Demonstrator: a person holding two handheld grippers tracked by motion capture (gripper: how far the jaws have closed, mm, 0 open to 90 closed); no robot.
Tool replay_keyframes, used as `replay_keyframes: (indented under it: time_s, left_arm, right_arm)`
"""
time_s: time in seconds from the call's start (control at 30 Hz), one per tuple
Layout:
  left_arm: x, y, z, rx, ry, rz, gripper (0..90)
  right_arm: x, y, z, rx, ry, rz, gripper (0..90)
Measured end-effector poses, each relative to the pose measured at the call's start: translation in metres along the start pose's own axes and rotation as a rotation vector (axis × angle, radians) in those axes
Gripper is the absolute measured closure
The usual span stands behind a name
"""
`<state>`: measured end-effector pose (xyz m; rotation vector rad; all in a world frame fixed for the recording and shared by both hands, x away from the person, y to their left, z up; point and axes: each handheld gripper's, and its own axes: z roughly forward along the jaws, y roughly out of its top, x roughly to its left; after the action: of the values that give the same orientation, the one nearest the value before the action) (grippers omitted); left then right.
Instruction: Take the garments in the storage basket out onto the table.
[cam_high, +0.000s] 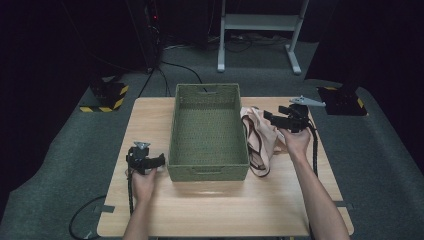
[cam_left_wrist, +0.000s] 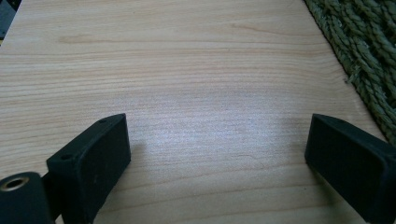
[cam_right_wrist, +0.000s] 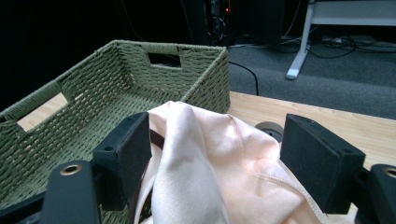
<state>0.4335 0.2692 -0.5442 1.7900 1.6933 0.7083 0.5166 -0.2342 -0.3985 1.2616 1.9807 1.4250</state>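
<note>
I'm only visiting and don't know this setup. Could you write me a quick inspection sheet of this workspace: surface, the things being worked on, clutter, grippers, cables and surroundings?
Surface: light wooden table, bare at the front.
Job's things: pale pink garment with dark trim, heaped against the right side of an empty green woven basket.
Clutter: a small round object partly hidden behind the garment; cannot tell what it is.
Grippers: right gripper open, fingers either side of the garment's raised fold, not clearly pressing it. Left gripper open over bare wood beside the basket.
Cables: braided cable trailing from the right gripper; loose cables on the floor behind.
Surroundings: grey carpet, white desk frame, dark backdrop.
</note>
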Motion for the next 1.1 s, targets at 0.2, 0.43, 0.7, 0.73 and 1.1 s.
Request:
replay_keyframes:
  time_s: [0.2,0.43,0.7,0.73,1.1]
  left_arm:
    - [0.000,0.000,0.000,0.000,0.000,0.000,7.0]
    - [0.000,0.000,0.000,0.000,0.000,0.000,7.0]
    - [0.000,0.000,0.000,0.000,0.000,0.000,7.0]
    - [0.000,0.000,0.000,0.000,0.000,0.000,7.0]
    - [0.000,0.000,0.000,0.000,0.000,0.000,7.0]
  right_arm:
    - [-0.003,0.000,-0.006,-0.011,-0.005,0.004,24.5]
    - [-0.007,0.000,-0.012,-0.026,-0.005,0.013,24.7]
    - [-0.012,0.000,-0.021,-0.044,-0.007,0.016,24.7]
    - [-0.012,0.000,-0.022,-0.046,-0.006,0.017,24.7]
    - [-0.021,-0.004,-0.034,-0.071,-0.010,0.036,24.9]
